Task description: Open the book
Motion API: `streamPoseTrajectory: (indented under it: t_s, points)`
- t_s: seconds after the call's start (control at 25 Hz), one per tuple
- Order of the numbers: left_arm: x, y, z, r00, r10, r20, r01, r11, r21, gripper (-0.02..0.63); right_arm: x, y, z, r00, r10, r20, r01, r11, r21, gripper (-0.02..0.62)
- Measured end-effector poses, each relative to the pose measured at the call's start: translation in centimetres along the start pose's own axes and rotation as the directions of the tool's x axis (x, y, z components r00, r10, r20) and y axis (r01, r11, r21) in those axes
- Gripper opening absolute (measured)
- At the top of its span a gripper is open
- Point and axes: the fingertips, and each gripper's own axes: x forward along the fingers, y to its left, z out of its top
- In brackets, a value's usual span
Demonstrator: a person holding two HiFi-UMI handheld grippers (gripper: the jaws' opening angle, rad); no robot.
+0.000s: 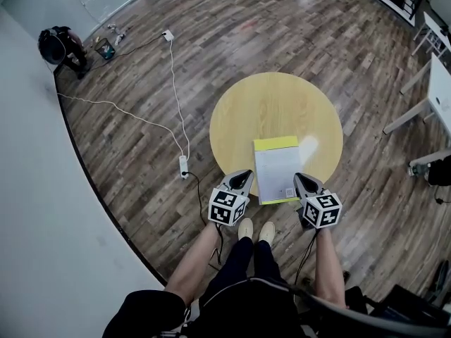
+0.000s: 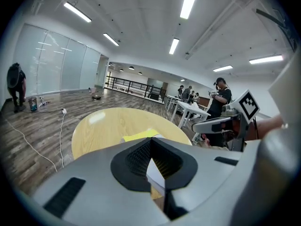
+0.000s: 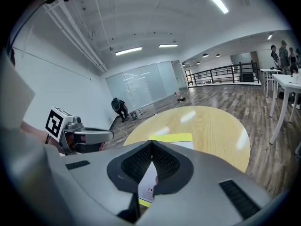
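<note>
In the head view, the book (image 1: 277, 169) is being shown lying closed on the near part of the round wooden worktop (image 1: 268, 104), white cover up, with a yellow strip along its far edge. The left tool (image 1: 245, 174) is being held just beside the book's near left edge and the right tool (image 1: 297, 177) just beside its near right edge. Contact with the book cannot be made out here. A power strip (image 1: 184, 166) is being seen on the floor to the left of the worktop.

In the left gripper view, the left tool's (image 2: 150, 139) jaws are being kept clenched, tips together, with nothing between them. The book's yellow strip (image 2: 141, 135) is being seen just beyond the tips, and the right tool (image 2: 197, 125) off to the right.

In the right gripper view, the right tool (image 3: 151, 142) is likewise being held clenched and empty. The book (image 3: 175, 138) is being shown ahead of and beneath its tips, and the left tool (image 3: 109, 134) to the left.
</note>
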Motion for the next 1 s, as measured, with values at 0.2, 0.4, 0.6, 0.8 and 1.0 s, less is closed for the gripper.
streamPoseTrajectory:
  t_s: [0.2, 0.4, 0.6, 0.8, 1.0]
  points:
    - [0.1, -0.4, -2.9, 0.999, -0.002, -0.036, 0.000, 0.999, -0.032, -0.002, 0.2, 0.0, -2.7, 0.999, 0.007, -0.034, -0.006, 1.000, 0.023, 0.005]
    - [0.1, -0.7, -5.7, 0.998, -0.004, -0.067, 0.000, 0.999, -0.054, -0.002, 0.3, 0.3, -5.8, 0.997, 0.016, -0.073, -0.013, 0.999, 0.044, 0.005]
    - [-0.3, -1.0, -8.3, 0.995, -0.003, -0.101, -0.004, 0.997, -0.073, -0.002, 0.0, 0.5, -8.6, 0.994, 0.021, -0.108, -0.014, 0.998, 0.064, 0.005]
    - [-0.8, -0.9, -8.8, 0.994, 0.001, -0.108, -0.009, 0.997, -0.074, -0.002, 0.2, 0.9, -8.6, 0.994, 0.026, -0.108, -0.021, 0.998, 0.055, 0.005]
    - [-1.4, -0.7, -8.6, 0.995, 0.009, -0.103, -0.017, 0.997, -0.078, -0.002, 0.5, 1.9, -8.5, 0.992, 0.039, -0.116, -0.034, 0.999, 0.039, 0.005]
